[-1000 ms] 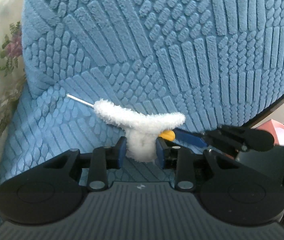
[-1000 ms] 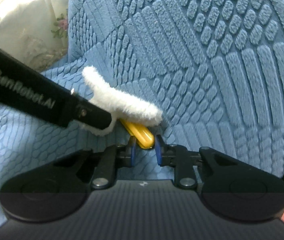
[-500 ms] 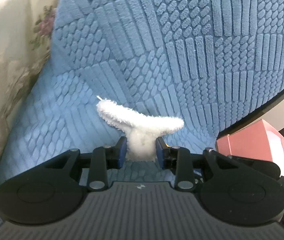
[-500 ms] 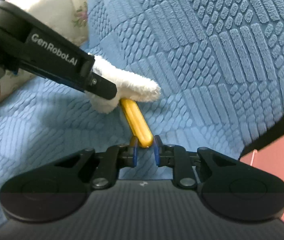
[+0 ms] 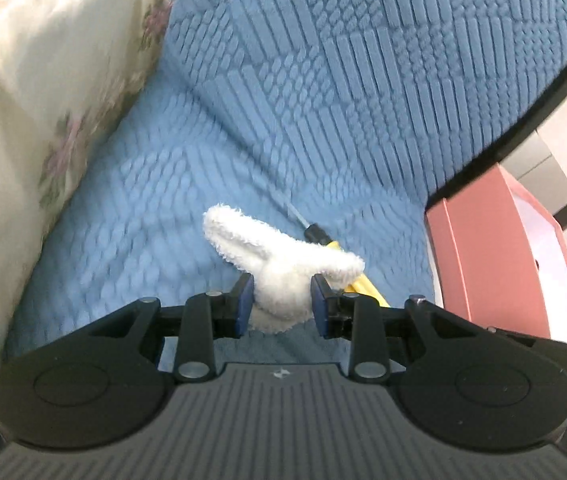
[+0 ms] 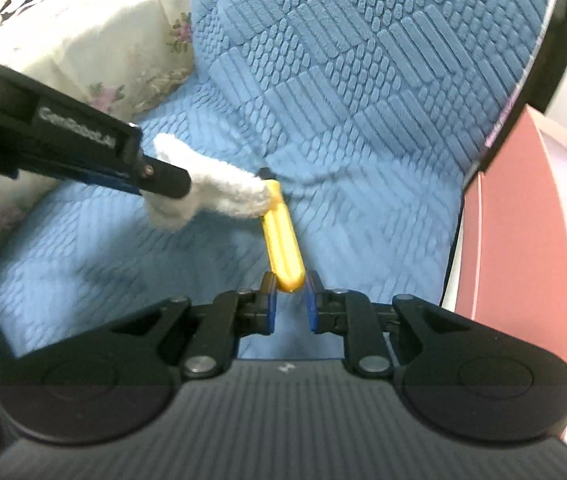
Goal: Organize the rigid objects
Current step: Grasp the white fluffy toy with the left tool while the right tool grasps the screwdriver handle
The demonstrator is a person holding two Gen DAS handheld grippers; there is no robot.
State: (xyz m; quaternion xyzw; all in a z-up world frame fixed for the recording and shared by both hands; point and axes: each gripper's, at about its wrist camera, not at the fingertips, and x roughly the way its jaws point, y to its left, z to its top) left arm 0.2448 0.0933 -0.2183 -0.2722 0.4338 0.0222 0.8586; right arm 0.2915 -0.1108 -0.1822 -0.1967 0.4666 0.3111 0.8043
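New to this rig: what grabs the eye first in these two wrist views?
The fluffy white cloth, pinched in the left gripper low in the middle of the left wrist view. Next, the yellow screwdriver handle, its end clamped in the right gripper, shaft tucked behind the cloth. Both hang over the blue textured cushion, a pink box at right.

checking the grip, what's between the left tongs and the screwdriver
A white fluffy cloth, pinched in the left tongs, covers the screwdriver near the top of its handle. Both wrist views show it.
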